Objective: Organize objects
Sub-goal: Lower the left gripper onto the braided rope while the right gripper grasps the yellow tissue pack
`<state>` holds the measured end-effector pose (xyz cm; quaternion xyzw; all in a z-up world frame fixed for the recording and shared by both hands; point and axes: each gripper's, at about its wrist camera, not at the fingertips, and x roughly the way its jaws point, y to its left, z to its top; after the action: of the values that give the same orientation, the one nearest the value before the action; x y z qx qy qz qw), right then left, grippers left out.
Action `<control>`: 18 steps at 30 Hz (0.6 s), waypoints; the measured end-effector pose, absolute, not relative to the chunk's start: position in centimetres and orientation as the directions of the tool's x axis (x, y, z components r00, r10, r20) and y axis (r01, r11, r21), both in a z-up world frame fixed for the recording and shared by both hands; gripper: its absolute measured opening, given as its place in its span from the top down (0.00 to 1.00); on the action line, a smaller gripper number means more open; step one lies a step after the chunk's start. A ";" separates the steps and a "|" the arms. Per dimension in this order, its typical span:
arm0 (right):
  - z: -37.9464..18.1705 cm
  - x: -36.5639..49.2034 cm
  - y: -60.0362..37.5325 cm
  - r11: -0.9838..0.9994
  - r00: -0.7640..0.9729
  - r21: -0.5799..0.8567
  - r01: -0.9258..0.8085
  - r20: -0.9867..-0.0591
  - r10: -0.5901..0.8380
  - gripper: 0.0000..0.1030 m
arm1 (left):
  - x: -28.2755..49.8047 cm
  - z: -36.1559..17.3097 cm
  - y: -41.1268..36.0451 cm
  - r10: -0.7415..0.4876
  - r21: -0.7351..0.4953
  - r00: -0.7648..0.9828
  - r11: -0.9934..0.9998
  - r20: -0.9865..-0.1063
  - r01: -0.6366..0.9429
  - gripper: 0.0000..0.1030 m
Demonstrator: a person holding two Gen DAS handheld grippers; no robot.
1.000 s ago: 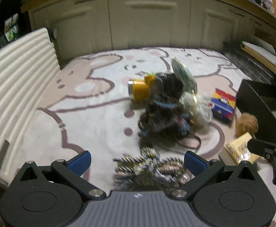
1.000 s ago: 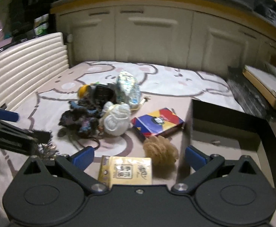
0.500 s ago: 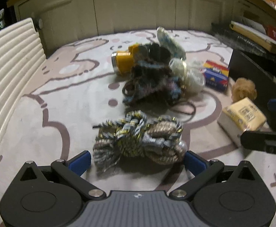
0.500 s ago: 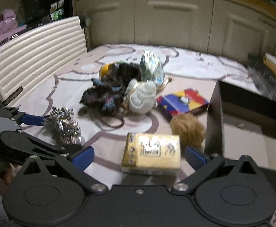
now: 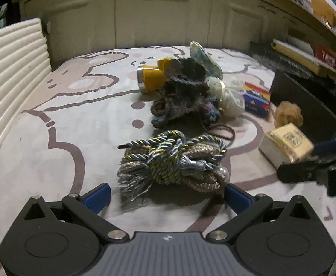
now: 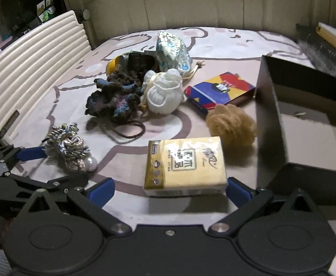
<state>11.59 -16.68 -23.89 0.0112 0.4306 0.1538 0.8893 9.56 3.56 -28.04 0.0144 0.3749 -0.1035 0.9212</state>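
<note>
A bundle of twisted silver-gold cord with a tassel and a pearl [image 5: 172,161] lies on the patterned mat between the blue fingertips of my open left gripper [image 5: 168,194]; it also shows in the right wrist view [image 6: 70,148]. A yellow tissue pack [image 6: 185,164] lies between the fingertips of my open right gripper [image 6: 170,189]; it also shows in the left wrist view [image 5: 287,145]. The right gripper's finger [image 5: 306,172] shows in the left wrist view. A black open box [image 6: 306,124] stands to the right.
Further back lie a dark crocheted piece [image 6: 113,97], a white drawstring pouch [image 6: 164,92], a patterned pouch [image 6: 172,51], a yellow can [image 5: 150,80], a colourful card box [image 6: 219,90] and a tan fluffy ball [image 6: 233,125]. A ribbed white panel [image 6: 29,64] borders the left.
Both grippers have come forward and lower. The cord bundle now lies between the left fingertips and the tissue pack between the right ones. Nothing has been taken hold of.
</note>
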 end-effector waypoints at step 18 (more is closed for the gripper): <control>-24.4 13.8 -16.7 0.974 0.594 0.135 -0.184 -0.774 0.220 0.17 | 10.9 -26.8 3.2 -0.199 -0.040 0.727 0.972 -0.657 0.230 0.00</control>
<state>13.75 -16.67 -24.40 0.0206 0.4361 0.1129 0.8926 10.86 3.21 -26.80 0.0221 0.3508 -0.1153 0.9291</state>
